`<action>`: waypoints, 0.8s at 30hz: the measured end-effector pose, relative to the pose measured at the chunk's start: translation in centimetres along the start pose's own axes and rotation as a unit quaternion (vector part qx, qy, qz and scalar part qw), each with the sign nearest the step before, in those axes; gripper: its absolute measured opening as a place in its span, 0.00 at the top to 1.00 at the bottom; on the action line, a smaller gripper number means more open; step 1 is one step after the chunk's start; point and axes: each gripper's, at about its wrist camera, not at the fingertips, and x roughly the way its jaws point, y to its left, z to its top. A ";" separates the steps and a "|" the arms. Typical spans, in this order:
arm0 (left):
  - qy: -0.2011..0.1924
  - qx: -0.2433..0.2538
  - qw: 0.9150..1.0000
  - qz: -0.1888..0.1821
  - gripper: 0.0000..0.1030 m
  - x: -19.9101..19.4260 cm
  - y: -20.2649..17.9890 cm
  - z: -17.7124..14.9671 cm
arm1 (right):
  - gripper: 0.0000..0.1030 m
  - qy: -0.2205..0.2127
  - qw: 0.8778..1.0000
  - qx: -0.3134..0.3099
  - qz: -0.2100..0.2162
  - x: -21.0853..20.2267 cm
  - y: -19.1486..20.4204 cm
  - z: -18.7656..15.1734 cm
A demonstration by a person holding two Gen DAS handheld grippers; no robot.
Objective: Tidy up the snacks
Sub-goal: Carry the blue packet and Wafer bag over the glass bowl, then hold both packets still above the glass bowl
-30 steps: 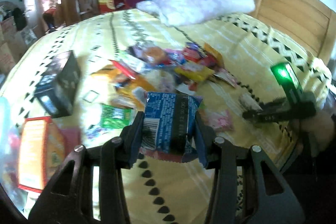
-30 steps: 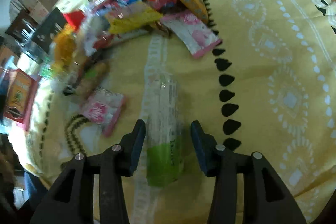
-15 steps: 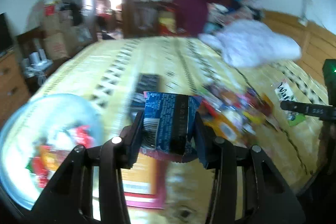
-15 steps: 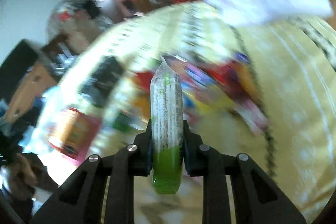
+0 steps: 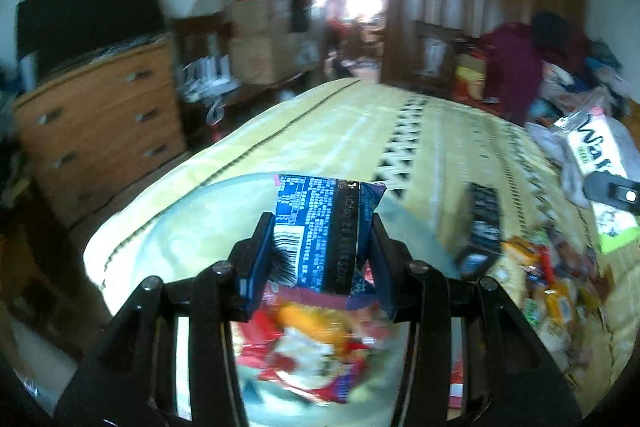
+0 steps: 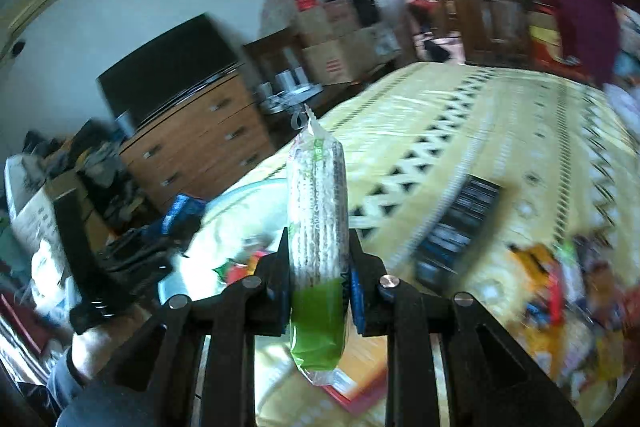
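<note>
**Snack sort, bedside: two packets held aloft**

Left gripper (image 5: 324, 255): raised, tilted down over a clear round tub (image 5: 200, 227) at the near corner of the yellow patterned bedspread (image 5: 360, 131). Fingers clenched on a blue snack packet (image 5: 320, 227), which stands upright between the pads, its top edge rising past the fingertips. Back panel faces the camera: barcode at lower left, dense white print, a dark seam strip with digits too blurred to read. Directly below the fingers, blurred red and orange wrappers (image 5: 316, 351) lie in the tub.

Right gripper (image 6: 320, 283): held level, reaching toward the same tub (image 6: 240, 215). Fingers clamped on a tall cracker sleeve (image 6: 318, 227), upright, pinched at its lower third; green base hangs below the pads, crimped top stands well above them. In the left view the sleeve (image 5: 596, 163) shows lettering beginning "Wa"; the rest is unreadable.

Beyond the right fingers: a black box (image 6: 460, 223) lying on the bedspread, and further right a loose heap of mixed snacks (image 6: 560, 287).

Left of the right fingers: the other gripper (image 6: 132, 259) with its blue packet.
</note>
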 end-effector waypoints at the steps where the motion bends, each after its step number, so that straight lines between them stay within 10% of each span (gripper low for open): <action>1: 0.005 -0.007 1.000 0.010 0.56 0.5 1.0 -0.1 | 0.75 0.006 1.000 -0.006 0.007 1.2 1.1 0.3; 24: 0.037 -0.041 0.998 0.024 0.56 2.9 6.0 -0.9 | 0.75 0.095 0.993 -0.052 0.042 12.0 8.5 -0.6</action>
